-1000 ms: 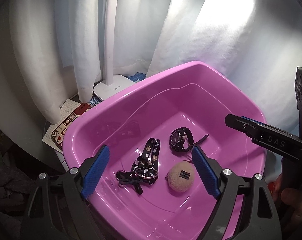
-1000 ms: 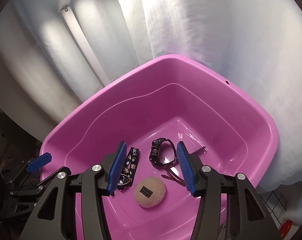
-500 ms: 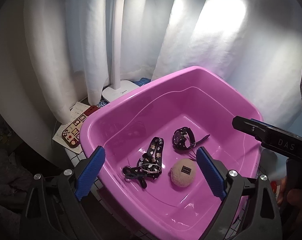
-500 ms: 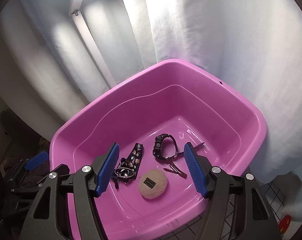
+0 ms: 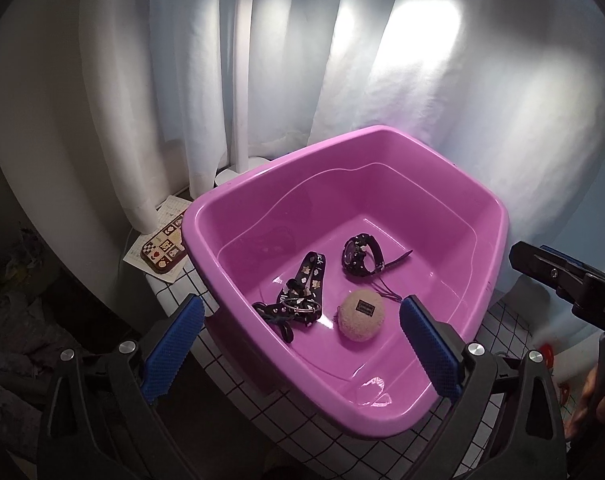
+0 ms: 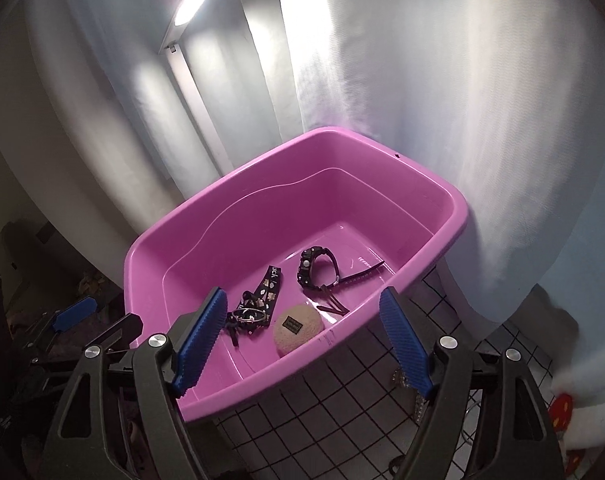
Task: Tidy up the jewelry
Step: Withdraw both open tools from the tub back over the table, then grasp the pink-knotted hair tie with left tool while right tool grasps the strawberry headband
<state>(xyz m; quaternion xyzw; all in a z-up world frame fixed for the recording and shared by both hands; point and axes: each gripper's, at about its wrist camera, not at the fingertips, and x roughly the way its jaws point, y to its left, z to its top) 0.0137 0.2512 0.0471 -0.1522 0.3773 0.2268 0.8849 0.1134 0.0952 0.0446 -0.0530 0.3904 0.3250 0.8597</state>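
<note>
A pink plastic tub point(image 5: 498, 216) point(image 6: 458, 216) stands on a white gridded tabletop. Inside lie a black wristwatch point(image 5: 360, 256) point(image 6: 316, 268), a black patterned strap with a metal ring point(image 5: 302, 292) point(image 6: 258, 300), and a beige fuzzy round pouch with a dark label point(image 5: 361, 316) point(image 6: 298, 330). My left gripper point(image 5: 300, 346) is open and empty, held above the tub's near edge. My right gripper point(image 6: 302, 340) is open and empty, back from the tub over its near rim; its finger also shows at the right of the left wrist view point(image 5: 542, 268).
A white desk lamp point(image 5: 240, 92) stands behind the tub against white curtains, its light bar overhead. A patterned card on paper point(image 5: 162, 246) lies left of the tub. A small sparkly chain point(image 6: 412, 390) lies on the grid point(image 6: 342, 412) near the right finger. Red-patterned items point(image 6: 562, 416) sit far right.
Both grippers have pulled back and up from the tub, and the tub looks smaller and farther. The right gripper's jaws have opened wider. The items in the tub have not moved.
</note>
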